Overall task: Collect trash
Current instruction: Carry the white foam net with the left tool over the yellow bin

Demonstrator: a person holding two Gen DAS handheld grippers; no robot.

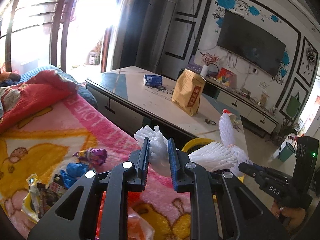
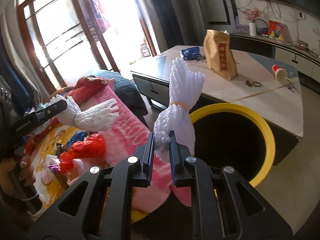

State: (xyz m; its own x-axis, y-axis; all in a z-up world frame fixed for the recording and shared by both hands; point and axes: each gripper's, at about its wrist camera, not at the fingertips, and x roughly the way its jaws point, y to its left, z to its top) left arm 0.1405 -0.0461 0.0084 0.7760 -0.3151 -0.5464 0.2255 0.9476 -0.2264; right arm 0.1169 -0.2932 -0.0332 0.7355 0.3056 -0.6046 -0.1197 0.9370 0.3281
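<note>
Nearest to us, our right gripper [image 2: 162, 150] was clamped on the lower end of a white foam net [image 2: 180, 104], which stood almost upright from the jaws, a rubber band pinching its waist. Our left gripper [image 1: 159, 154] was likewise closed on a second white foam net [image 1: 154, 140], bunched between the blue pads and pointing away from us.

Just beyond the right gripper, and to its right, gaped the yellow-rimmed bin [image 2: 268, 132], its dark mouth open upward. We judged the right hand the nearer of the two; the net needed only to travel a little right and forward before release.

Farther left, loose wrappers [image 1: 90, 158] lay on the pink blanket [image 1: 112, 124]. Beyond the bin stood the low table [image 2: 230, 92] with a brown paper bag [image 2: 220, 54].
</note>
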